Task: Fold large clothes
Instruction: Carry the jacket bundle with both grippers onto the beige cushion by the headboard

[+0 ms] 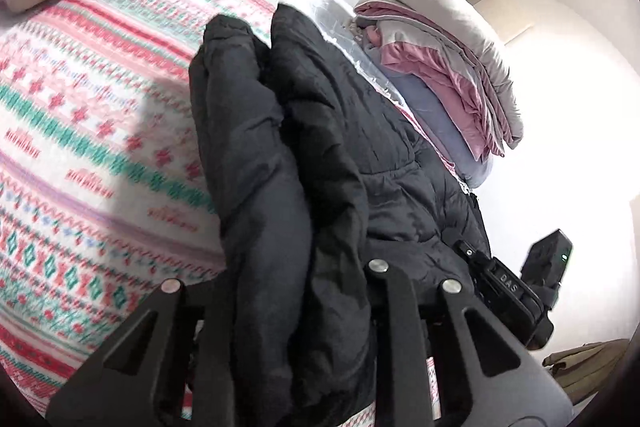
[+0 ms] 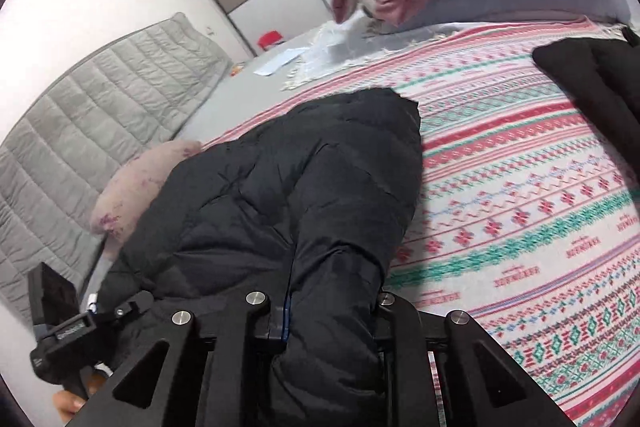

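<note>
Both tongs, left gripper (image 1: 298, 311) and right gripper (image 2: 322, 323), clamp bunched folds of black padded jacket (image 1: 320, 131) above patterned bedspread (image 1: 80, 131), beside stacked bedding (image 1: 452, 67).

Both cams sat on the grippers, angled down along the fingers, very close over the bed. Left wrist view faced across the patterned blanket (image 1: 92, 131) toward the folded bedding stack (image 1: 440, 67). Right wrist view faced the grey quilted headboard (image 2: 100, 99). Shared: black padded jacket (image 1: 320, 167), blanket, pink pillow (image 2: 136, 183), bedding stack.
</note>
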Demonstrator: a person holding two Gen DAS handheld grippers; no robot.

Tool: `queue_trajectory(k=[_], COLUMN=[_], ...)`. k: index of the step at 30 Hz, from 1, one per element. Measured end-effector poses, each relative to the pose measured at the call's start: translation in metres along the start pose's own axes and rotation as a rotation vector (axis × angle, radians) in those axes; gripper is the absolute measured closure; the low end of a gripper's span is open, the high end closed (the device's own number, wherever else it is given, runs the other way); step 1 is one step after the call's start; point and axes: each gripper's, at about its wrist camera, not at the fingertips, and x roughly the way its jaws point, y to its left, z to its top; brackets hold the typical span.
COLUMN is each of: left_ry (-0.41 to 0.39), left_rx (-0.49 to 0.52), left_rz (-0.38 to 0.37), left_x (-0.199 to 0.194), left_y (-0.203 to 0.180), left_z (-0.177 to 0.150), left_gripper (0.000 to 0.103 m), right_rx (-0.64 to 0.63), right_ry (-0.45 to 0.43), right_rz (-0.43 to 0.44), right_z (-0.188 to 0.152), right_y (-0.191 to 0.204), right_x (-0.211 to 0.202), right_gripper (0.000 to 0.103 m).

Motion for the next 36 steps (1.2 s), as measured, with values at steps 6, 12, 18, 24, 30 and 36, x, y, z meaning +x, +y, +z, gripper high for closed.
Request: queue_trajectory(k=[6,12,18,24,30,36], left_ry=[-0.002,-0.02,-0.059,-0.235,-0.494,-0.51], left_rx=[0.036,0.124,0.159,0.202,0.298,0.214], left_rz=[-0.075,-0.079,-0.046,-0.005,0.067,0.367], left_x=[0.002,-0.001,-0.032,-0.141,-0.265,-0.274], left_y=[-0.026,-0.054,-0.046,-0.039,-0.03,0.08], left_z=[0.023,0.049,0.111,0.21,0.286,0.327], left_gripper=[0.081,0.081,0.081,0.081,0.081,0.075], right_rx=[-0.079,-0.062,-0.098,-0.241,-0.354,-0.303], right_ry=[-0.155,-0.215,-0.235,-0.338,-0.553,-0.441], right_rz=[-0.083,-0.104,-0.095,0.01,0.208,0.359], right_z=[0.01,0.029,0.061,0.121,0.161,0.138], right_y=[0.002,0.005,0.048,0.171,0.312,0.4], right_x=[-0.043,-0.058,-0.039,-0.037,-0.039,0.058], right_gripper=[0.084,0.085,0.085,0.085,0.085,0.084])
